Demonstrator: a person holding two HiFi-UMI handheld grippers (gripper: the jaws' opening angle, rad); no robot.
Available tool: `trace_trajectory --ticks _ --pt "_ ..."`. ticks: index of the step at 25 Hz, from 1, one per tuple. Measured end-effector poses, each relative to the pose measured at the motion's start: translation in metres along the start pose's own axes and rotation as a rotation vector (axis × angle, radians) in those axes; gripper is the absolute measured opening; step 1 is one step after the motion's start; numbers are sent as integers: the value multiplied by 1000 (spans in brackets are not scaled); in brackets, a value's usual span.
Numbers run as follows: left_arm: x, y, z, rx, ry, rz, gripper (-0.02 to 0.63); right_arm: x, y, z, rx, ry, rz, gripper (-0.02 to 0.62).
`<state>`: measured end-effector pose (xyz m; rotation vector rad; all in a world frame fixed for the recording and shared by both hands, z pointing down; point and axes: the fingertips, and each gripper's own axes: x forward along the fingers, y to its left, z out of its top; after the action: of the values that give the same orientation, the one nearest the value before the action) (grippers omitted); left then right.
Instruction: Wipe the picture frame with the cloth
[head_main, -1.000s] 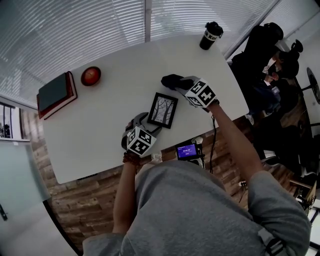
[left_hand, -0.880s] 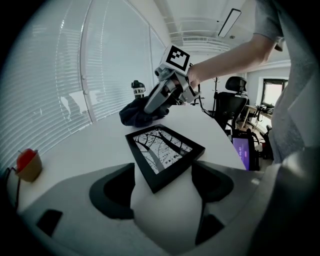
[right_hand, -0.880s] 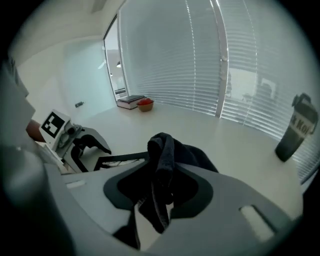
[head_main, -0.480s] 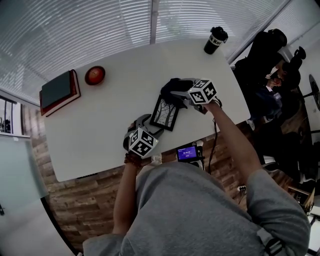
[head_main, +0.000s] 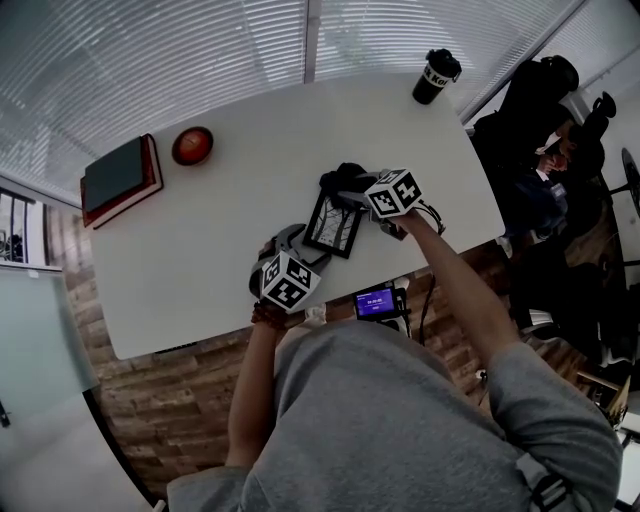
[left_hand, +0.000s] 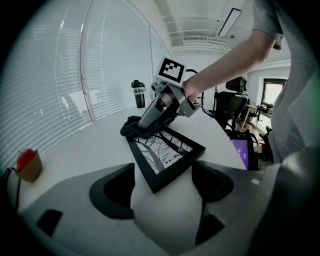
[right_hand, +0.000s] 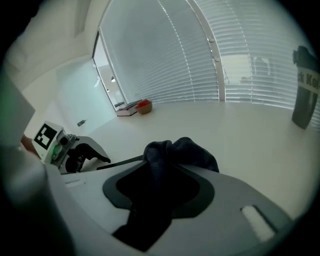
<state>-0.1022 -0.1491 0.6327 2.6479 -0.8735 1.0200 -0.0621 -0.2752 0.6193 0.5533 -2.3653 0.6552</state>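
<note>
A black picture frame (head_main: 333, 224) with a tree print lies on the white table (head_main: 200, 250). Its near corner (left_hand: 157, 182) sits between the jaws of my left gripper (left_hand: 162, 172), whose tips meet its two edges and hold it. My right gripper (head_main: 362, 186) carries a dark cloth (head_main: 342, 180) and its jaws are closing on it. The cloth (right_hand: 182, 152) bunches up between the jaws of my right gripper (right_hand: 165, 170) and hangs down through them. In the left gripper view the cloth (left_hand: 131, 127) rests against the frame's far corner.
A stack of books (head_main: 117, 180) and a red apple-like object (head_main: 192, 146) sit at the table's far left. A dark cup (head_main: 436, 77) stands at the far right corner. A small lit screen (head_main: 377, 301) hangs off the near edge. A seated person (head_main: 545, 130) is at the right.
My right gripper has carried the cloth down and leftward from the table beside the frame onto the frame's far corner. The left gripper and the frame have stayed where they were.
</note>
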Motion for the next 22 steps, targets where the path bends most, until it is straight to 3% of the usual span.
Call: trace_trajectory --ticks 9,18,22 --pt "2 1 1 -1 2 0 360 -7 18 -3 -311 -42 -173 123" --pt "1 1 1 -1 -1 2 360 -6 41 -26 -246 8 -127 106" --pt "1 0 0 -2 1 1 360 -6 57 -33 -197 30 -63 104"
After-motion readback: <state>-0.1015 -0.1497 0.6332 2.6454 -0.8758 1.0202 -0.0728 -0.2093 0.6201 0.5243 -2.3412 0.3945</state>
